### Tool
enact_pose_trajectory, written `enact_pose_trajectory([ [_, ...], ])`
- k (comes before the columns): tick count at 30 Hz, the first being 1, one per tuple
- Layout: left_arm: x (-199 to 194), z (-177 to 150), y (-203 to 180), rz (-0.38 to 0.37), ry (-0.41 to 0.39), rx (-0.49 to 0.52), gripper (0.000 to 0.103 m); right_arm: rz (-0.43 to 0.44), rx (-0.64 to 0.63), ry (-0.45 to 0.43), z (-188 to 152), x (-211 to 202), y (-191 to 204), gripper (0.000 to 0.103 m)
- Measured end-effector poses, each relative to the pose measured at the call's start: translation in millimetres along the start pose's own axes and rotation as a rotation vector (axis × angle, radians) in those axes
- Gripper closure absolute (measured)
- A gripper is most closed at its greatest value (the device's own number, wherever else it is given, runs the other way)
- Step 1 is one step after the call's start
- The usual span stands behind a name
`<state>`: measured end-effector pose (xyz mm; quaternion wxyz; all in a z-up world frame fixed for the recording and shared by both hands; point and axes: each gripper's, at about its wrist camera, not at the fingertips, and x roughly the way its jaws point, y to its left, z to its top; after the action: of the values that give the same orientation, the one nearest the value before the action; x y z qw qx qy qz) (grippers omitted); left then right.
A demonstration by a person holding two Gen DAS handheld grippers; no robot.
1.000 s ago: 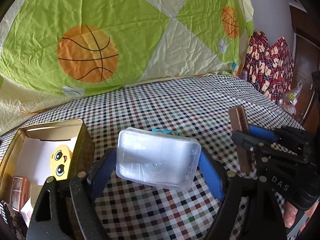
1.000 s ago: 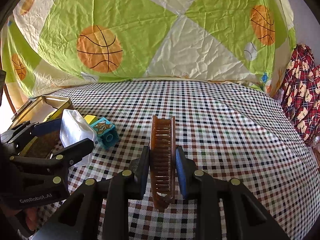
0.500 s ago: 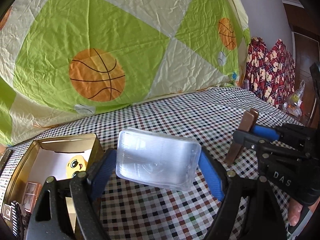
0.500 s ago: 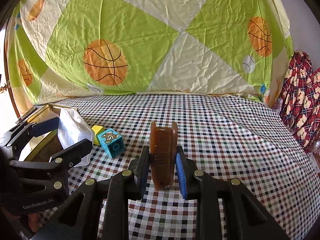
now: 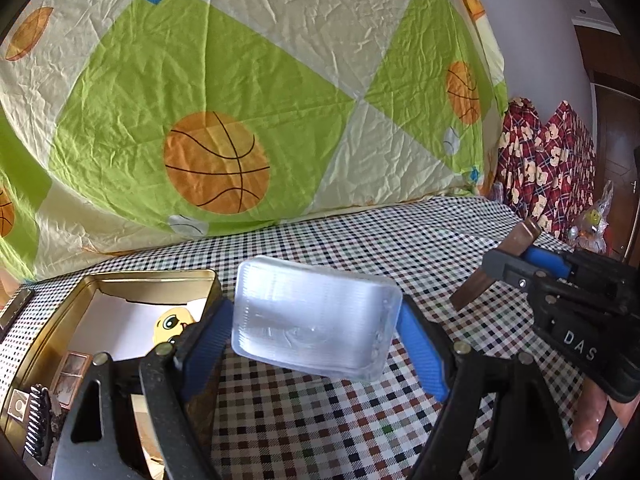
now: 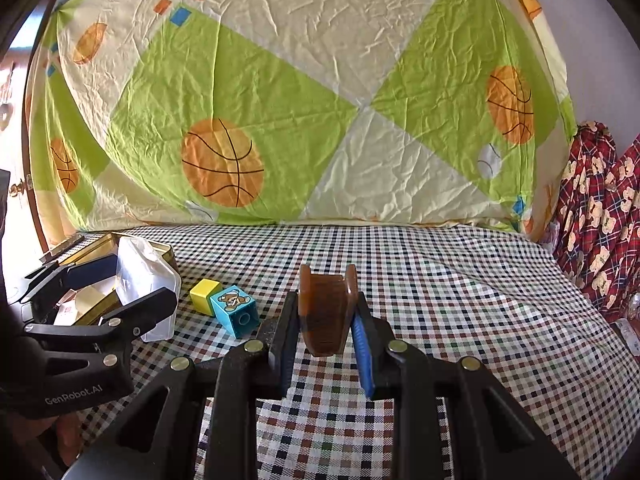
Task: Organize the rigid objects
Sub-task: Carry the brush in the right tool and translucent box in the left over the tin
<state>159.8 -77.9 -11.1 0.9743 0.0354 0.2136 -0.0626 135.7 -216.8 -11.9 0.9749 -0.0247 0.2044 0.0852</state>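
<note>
My left gripper (image 5: 316, 332) is shut on a clear plastic box (image 5: 314, 316) and holds it above the checkered cloth, just right of an open gold tin (image 5: 120, 284). The box also shows in the right wrist view (image 6: 146, 280). My right gripper (image 6: 324, 320) is shut on a brown comb (image 6: 326, 312), held off the cloth; it also shows in the left wrist view (image 5: 496, 268). A blue bear block (image 6: 236, 310) and a yellow block (image 6: 205, 294) lie on the cloth between the grippers.
The gold tin holds a yellow duck toy (image 5: 174, 322), a small brown case (image 5: 74, 370) and a black comb (image 5: 38, 420). A basketball-print quilt (image 6: 320, 120) rises behind. Red plaid bedding (image 6: 600, 220) lies at the right.
Both grippers have risen and tilted up with their loads. The comb has lifted off the cloth. The left gripper with the box has shifted toward the tin.
</note>
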Motion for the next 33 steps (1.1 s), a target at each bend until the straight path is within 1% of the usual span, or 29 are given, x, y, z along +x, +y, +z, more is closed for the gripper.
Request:
enact_pose_trajectory([
  [13,-15.0,-2.4,1.3,0.019,-0.042,-0.003,0.02,-0.002,-0.007,-0.095,-0.5,-18.2,2.0,0.076],
  [24,-33.2,-8.8,8.3,0.034,-0.091,-0.043,0.02,-0.004,-0.003,-0.127,-1.2,-24.5,3.5,0.076],
  [33,-42.7,-11.0,11.4,0.039,-0.116,-0.051,0.02,0.034,-0.007,-0.143,-4.0,-30.5,9.1,0.076],
])
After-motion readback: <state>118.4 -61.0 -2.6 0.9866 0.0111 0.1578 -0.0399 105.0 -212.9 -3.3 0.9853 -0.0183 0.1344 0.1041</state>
